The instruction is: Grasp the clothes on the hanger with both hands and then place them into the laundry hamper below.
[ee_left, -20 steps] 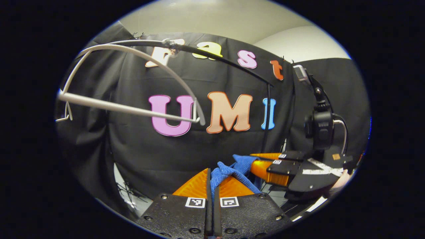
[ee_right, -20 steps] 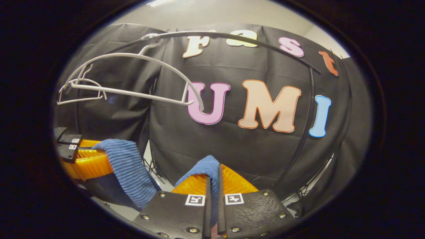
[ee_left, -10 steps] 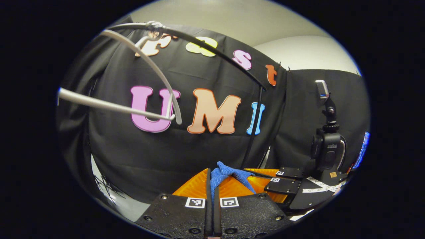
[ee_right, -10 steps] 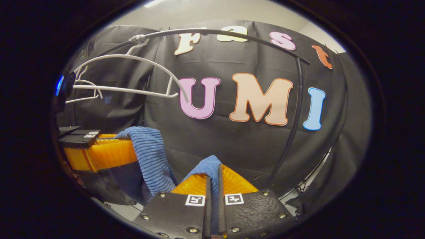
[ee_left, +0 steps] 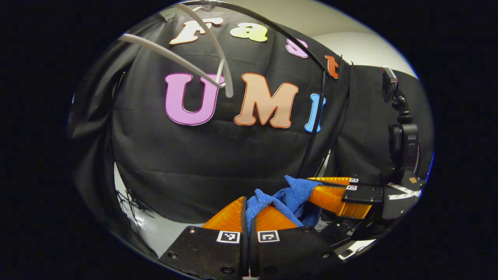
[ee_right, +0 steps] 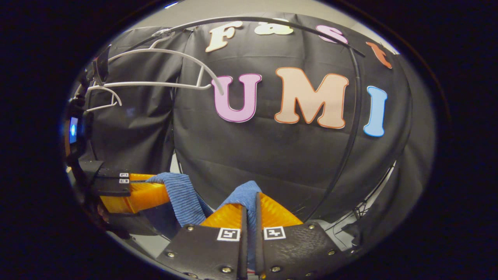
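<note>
The blue ribbed garment is hanging between the two grippers, off the hanger and in the air in front of the black cloth wall. In the left gripper view, the left gripper is pinching one bunched end of the garment, with its orange jaws closed tight on the cloth. The right gripper is showing at the lower right of that view, and the fabric is running into it. In the right gripper view, the right gripper is holding the other end of the garment in the same way, with its jaws narrow and a fold of blue cloth sticking up between them. The left gripper is appearing at the lower left of this view, and the cloth is draping down from it.

The white hanger is hanging bare from the black rail, above and to the left of both grippers.

I am judging that the grasping step is done and the lowering step is in hand. The laundry hamper is somewhere below. The next move is calling for both grippers to go down together, keeping the cloth clamped, and to open only when the garment is over the hamper.
</note>
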A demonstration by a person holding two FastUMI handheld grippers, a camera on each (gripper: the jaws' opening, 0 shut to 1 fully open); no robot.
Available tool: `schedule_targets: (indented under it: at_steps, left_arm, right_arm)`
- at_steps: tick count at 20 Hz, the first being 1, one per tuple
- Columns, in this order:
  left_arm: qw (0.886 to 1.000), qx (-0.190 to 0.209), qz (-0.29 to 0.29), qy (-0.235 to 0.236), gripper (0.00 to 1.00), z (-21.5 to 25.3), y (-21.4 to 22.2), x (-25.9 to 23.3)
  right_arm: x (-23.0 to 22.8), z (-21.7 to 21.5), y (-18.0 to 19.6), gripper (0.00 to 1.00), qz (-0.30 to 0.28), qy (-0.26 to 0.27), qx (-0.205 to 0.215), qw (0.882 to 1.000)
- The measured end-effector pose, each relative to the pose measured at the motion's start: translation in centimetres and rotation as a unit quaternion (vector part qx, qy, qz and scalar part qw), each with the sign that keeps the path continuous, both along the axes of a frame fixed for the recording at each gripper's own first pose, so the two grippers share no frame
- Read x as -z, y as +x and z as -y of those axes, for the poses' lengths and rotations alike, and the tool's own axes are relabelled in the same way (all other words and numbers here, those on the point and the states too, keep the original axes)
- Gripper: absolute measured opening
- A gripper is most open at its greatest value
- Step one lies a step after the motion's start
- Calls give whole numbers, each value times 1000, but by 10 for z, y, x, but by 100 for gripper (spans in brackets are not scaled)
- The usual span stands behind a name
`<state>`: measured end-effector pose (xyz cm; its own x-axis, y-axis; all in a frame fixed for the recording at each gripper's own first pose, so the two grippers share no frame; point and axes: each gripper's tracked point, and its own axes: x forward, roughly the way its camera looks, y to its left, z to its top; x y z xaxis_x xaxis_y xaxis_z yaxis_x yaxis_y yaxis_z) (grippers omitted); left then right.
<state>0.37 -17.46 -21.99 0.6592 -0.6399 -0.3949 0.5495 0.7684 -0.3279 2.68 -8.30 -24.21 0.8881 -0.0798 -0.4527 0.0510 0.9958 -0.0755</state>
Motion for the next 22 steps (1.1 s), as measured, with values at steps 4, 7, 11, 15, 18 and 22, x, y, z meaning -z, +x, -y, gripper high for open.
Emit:
schedule_targets:
  at_steps: [4, 7, 11, 15, 18, 22]
  left_arm:
    - [999, -12, -16, 25, 2, -14, 1, 24]
    - [999, -15, -25, 45, 2, -24, -3, 42]
    - [996, -16, -54, 65, 3, -29, -10, 70]
    - [992, -7, -87, 92, 4, -28, -22, 100]
    - [988, 3, -112, 106, 6, -30, -36, 118]
    - [981, 12, -146, 124, 8, -33, -51, 140]
  right_arm:
    - [17, -10, 1, 8, -14, 8, -11, 1000]
    - [38, -12, -3, 8, -35, 10, -12, 999]
    - [69, -17, -15, 8, -68, 5, -16, 998]
    - [100, -19, -28, 8, -109, 8, -13, 994]
    - [123, -20, -41, 8, -142, 14, -7, 990]
    - [149, -18, -53, 8, -179, 24, 1, 984]
